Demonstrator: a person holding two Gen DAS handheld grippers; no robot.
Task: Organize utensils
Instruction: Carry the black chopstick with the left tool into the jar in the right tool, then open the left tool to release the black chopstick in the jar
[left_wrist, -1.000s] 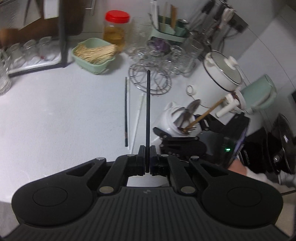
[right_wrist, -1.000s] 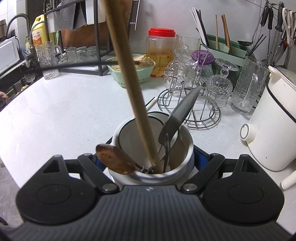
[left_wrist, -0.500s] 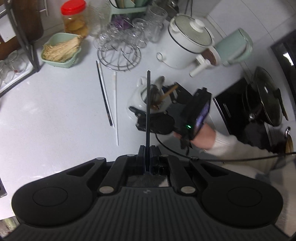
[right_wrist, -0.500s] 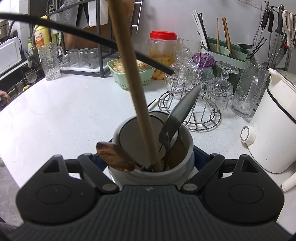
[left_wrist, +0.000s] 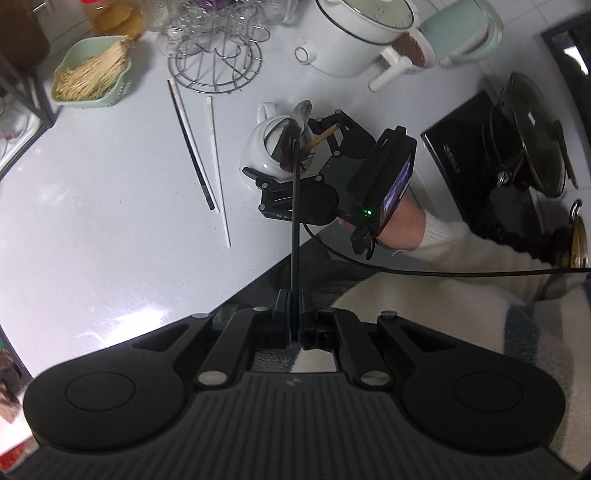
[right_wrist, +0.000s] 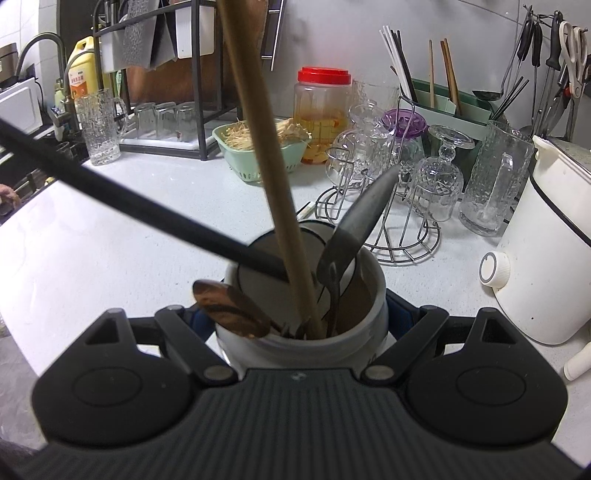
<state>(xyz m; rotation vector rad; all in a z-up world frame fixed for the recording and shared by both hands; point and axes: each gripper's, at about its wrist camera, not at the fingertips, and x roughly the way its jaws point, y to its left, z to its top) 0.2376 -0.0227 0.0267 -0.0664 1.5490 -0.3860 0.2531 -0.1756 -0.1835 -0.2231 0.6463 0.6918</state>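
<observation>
My left gripper (left_wrist: 293, 314) is shut on a black chopstick (left_wrist: 294, 221) and points steeply down. The chopstick's far tip hangs over the mouth of the white utensil cup (left_wrist: 260, 147). In the right wrist view that black chopstick (right_wrist: 129, 206) slants in from the left, its tip inside the white utensil cup (right_wrist: 295, 343). My right gripper (right_wrist: 301, 325) is shut on the cup from both sides. The cup holds a long wooden handle (right_wrist: 266, 155), a metal spoon (right_wrist: 354, 232) and a wooden spoon (right_wrist: 225, 306). A dark chopstick (left_wrist: 190, 144) and a white chopstick (left_wrist: 218, 170) lie on the counter.
A wire glass rack (left_wrist: 214, 66) and a green basket of sticks (left_wrist: 92, 74) stand behind the loose chopsticks. A white pot (left_wrist: 354, 37) and a mint kettle (left_wrist: 461, 37) are at the back right, a black stove (left_wrist: 480, 147) beyond. The counter edge (left_wrist: 236, 295) runs below my left gripper.
My left gripper has risen and tipped downward, carrying the black chopstick from above the loose chopsticks to over the cup; its tip now reaches into the cup. My right gripper and the cup kept still.
</observation>
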